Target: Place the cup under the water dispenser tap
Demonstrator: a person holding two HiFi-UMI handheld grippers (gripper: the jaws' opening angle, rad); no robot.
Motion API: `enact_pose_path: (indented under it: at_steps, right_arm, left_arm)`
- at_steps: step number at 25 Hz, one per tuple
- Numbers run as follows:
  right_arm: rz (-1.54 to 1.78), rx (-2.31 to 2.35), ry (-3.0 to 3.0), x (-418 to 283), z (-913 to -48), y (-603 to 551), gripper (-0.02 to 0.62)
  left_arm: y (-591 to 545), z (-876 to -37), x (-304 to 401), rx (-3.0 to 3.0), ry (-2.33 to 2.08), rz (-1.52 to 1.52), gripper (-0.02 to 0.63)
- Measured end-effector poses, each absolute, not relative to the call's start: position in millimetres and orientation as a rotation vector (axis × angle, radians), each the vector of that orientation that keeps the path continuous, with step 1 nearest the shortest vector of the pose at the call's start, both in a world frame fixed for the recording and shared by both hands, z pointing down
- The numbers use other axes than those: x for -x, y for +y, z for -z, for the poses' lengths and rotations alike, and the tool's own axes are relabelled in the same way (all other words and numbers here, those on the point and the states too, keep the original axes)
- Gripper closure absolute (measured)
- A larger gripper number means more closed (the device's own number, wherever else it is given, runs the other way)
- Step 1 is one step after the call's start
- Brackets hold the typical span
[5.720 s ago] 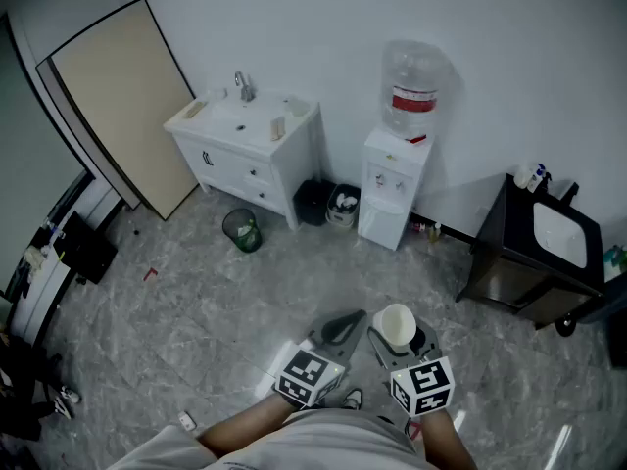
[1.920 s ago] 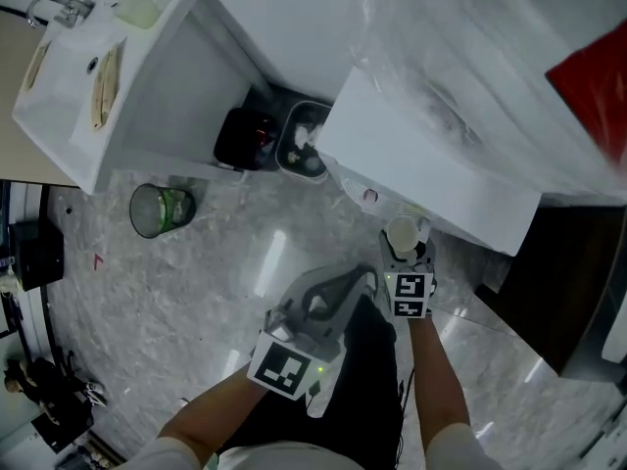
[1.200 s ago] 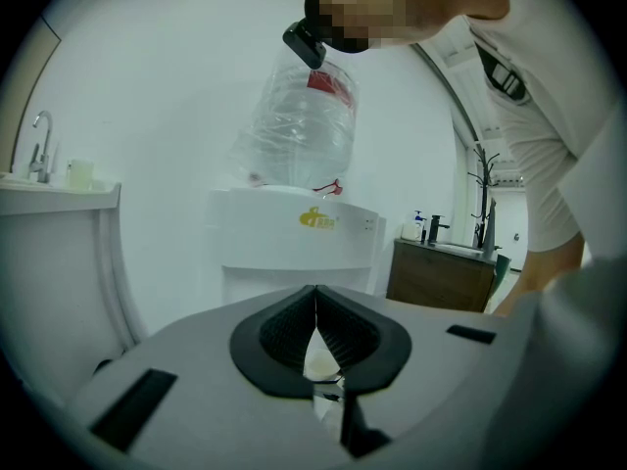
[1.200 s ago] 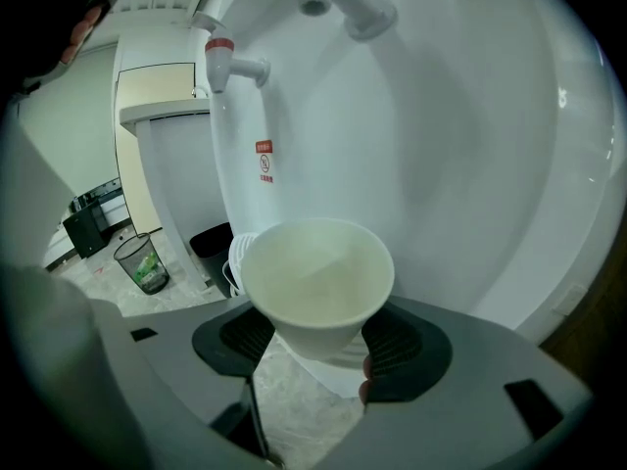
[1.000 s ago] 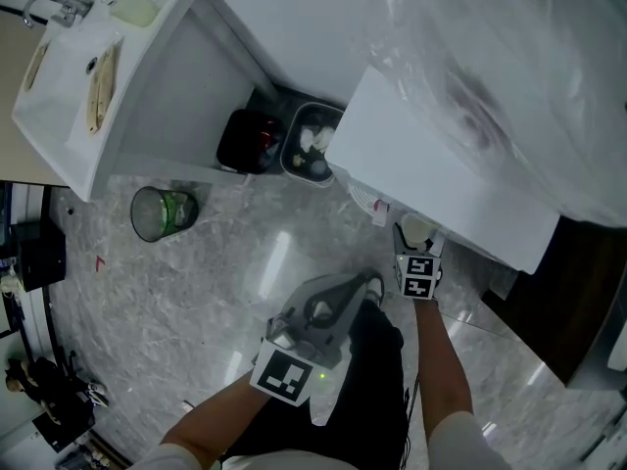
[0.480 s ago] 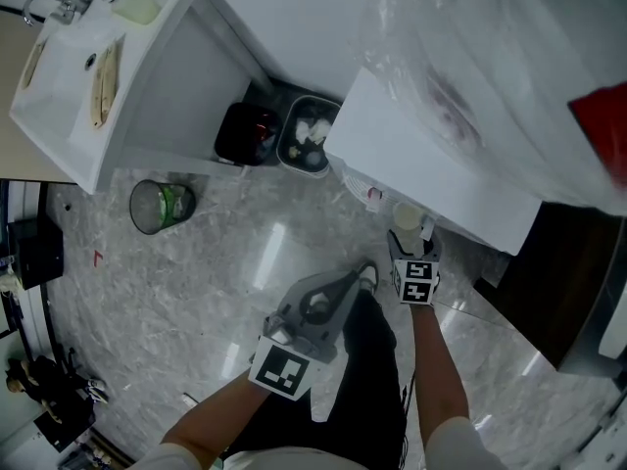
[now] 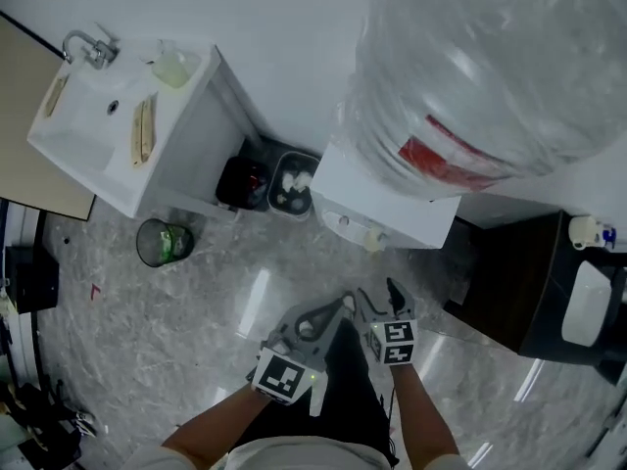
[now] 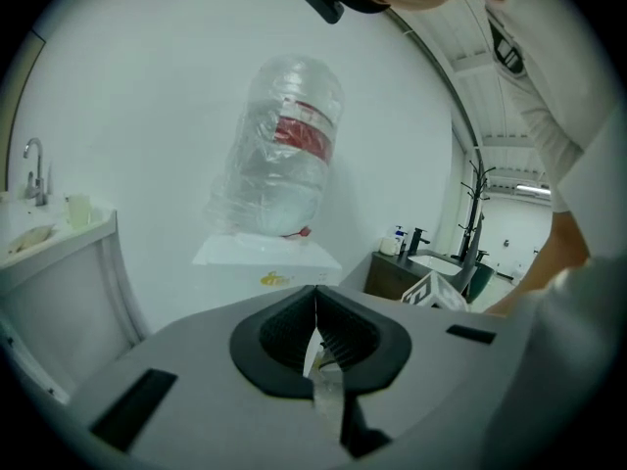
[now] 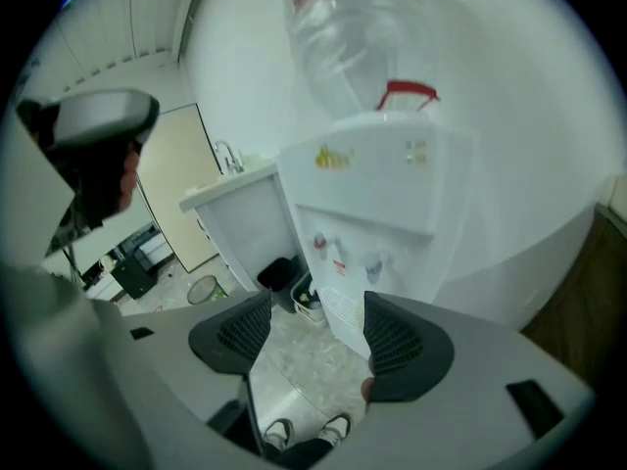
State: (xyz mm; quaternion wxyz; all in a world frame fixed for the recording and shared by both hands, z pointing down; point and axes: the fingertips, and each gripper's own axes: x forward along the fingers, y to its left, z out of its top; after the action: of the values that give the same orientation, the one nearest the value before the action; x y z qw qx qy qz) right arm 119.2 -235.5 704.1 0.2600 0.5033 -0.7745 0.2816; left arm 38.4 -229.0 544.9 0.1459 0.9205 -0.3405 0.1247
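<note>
Where the cup stands: neither of your grippers has it. In the head view, a small pale shape at the front edge of the water dispenser [image 7: 387, 213] looks like the cup [image 7: 372, 238], but it is too small to be sure.
Right gripper [image 7: 378, 297]: your jaws have just been opening and stand wide apart. In the right gripper view [image 9: 315, 326] only floor and the dispenser's lower front show between them, and the pads touch nothing.
Left gripper [image 7: 328, 313]: your pads are pressed together with nothing between them [image 8: 315, 311].
Position: both grippers hang close to your body, apart from the dispenser.
Dispenser: white, with a clear bottle [image 7: 490, 67] bearing a red label on top. A red tap [image 9: 319, 242] and a blue tap [image 9: 376, 263] show on its front.
Around it: a white sink cabinet [image 7: 167, 155] stands to the left, with a mesh bin [image 7: 162, 243] on the marbled floor [image 7: 196, 311]. A dark cabinet [image 7: 509, 272] stands to the right.
</note>
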Motion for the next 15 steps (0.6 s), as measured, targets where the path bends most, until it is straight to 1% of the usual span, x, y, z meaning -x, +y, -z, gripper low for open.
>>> enact_pose_path:
  at_steps: [2,4,5,7,15]
  right_arm:
    - [-0.762,-1.376,-2.163,-111,-652,-229,0.289]
    - [-0.748,-1.406,-2.215,-105,-600,-222,0.326]
    - [-0.738,-1.425,-2.233,-103,-577,-218,0.353]
    - [-0.721,-1.459,-2.262,-98,-535,-209,0.442]
    - [-0.612,-1.563,-2.345,-83,-406,-167,0.544]
  left_arm:
    - [-220,-524,-37,-2.628,-0.973,-0.369,0.601]
    - [-211,-503,-35,-2.610,-0.971,-0.373,0.601]
    - [-207,-493,-34,-2.604,-0.971,-0.373,0.601]
    - [-199,-472,-32,-2.600,-0.967,-0.367,0.601]
    - [-168,-393,-34,-2.621,-0.904,-0.295,0.601]
